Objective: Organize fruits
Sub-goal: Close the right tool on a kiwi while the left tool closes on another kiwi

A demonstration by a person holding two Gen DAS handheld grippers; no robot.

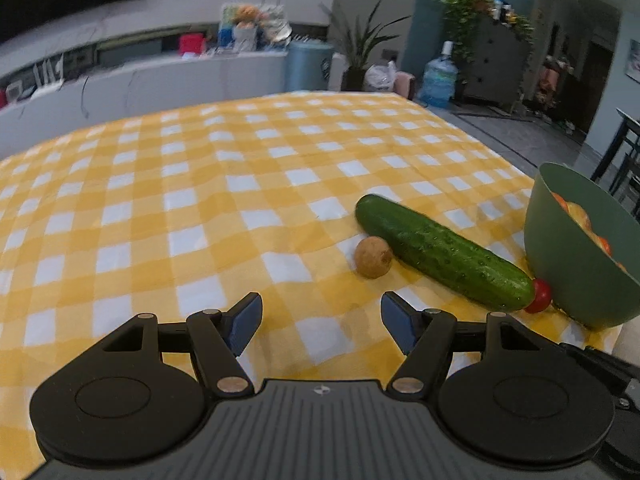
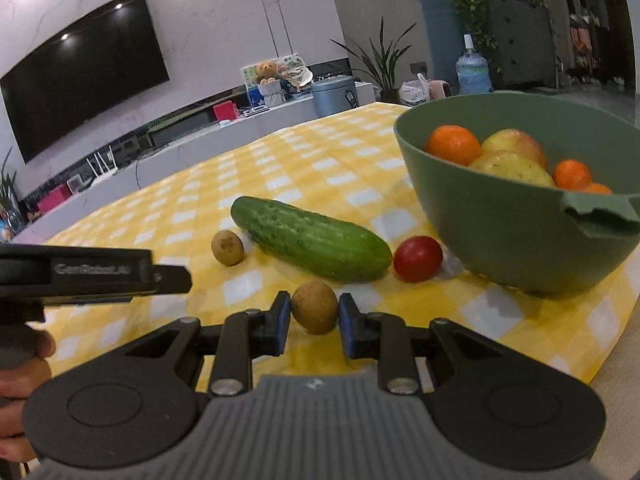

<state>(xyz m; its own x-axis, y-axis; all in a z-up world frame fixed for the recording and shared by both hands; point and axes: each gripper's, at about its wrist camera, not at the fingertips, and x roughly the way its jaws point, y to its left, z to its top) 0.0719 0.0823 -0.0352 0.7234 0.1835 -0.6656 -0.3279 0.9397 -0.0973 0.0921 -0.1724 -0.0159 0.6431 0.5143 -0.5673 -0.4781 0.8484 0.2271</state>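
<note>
On the yellow checked tablecloth [image 2: 352, 184] the cucumber [image 2: 310, 238] serves as the landmark; its long axis runs diagonally, the far end pointing away to the left and the near end toward the green bowl [image 2: 500, 232].

Furthest left in the right wrist view, the left gripper [image 1: 322, 322] comes in as a black body, well left of the cucumber and held in a hand [image 2: 24, 364]. Its blue-padded fingers stand spread wide over bare cloth, with nothing between them.

A small brown fruit [image 2: 227, 247] lies just left of the cucumber's middle, close beside it; whether they touch is unclear.

In front of the cucumber, nearer the camera, the right gripper [image 2: 314, 314] pinches a second small brown fruit [image 2: 315, 306] between its blue pads, one pad on each side.

A cherry tomato [image 2: 418, 259] sits just off the cucumber's near, right-hand end, between it and the bowl.

Right of the cucumber, the bowl holds oranges [image 2: 452, 145] and yellowish apples [image 2: 514, 164].
</note>
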